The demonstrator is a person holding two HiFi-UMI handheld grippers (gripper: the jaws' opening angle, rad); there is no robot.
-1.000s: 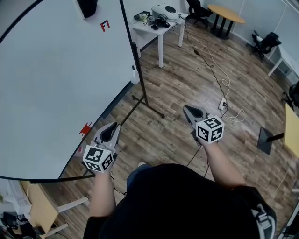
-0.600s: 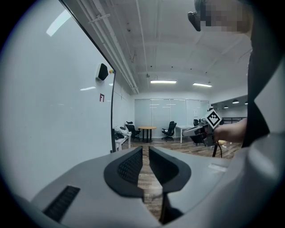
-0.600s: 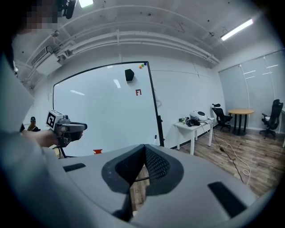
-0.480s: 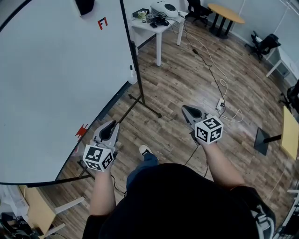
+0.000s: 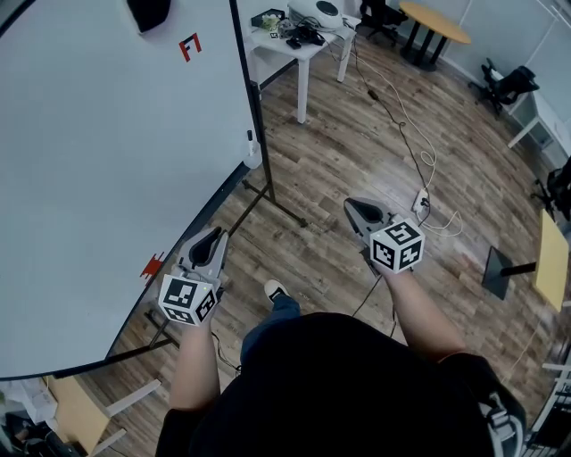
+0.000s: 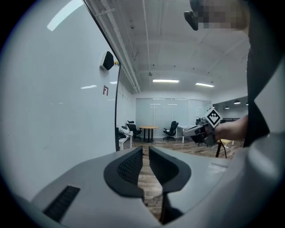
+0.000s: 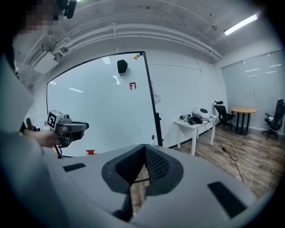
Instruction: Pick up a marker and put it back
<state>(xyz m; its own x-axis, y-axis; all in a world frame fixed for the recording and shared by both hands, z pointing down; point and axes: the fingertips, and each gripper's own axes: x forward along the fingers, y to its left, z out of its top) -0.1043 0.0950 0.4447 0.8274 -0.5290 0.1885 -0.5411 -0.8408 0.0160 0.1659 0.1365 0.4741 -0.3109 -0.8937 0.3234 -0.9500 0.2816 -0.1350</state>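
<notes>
No marker shows plainly. A big whiteboard (image 5: 107, 161) in a black frame fills the left, also seen in the right gripper view as the whiteboard (image 7: 102, 111). On it are a black eraser (image 7: 122, 66), a red sign (image 5: 189, 46), a small red piece (image 5: 152, 264) and tiny coloured pieces (image 7: 138, 55) at its top edge. A small white object (image 5: 253, 147) hangs at the board's right edge. My left gripper (image 5: 214, 234) points at the board's lower part, its jaws almost together with nothing between them. My right gripper (image 5: 350, 203) is shut and empty over the wooden floor.
The board's stand foot (image 5: 277, 210) runs across the floor ahead. A white table (image 5: 299, 40) with devices stands behind it. A cable (image 5: 419, 152) trails to a power strip (image 5: 421, 201). A round table (image 5: 433, 22) and an office chair (image 5: 508, 85) stand far right. My shoe (image 5: 277, 290) shows below.
The view has shifted a little forward along the board and a shoe has come into sight. Both grippers hold about the same pose and stay shut.
</notes>
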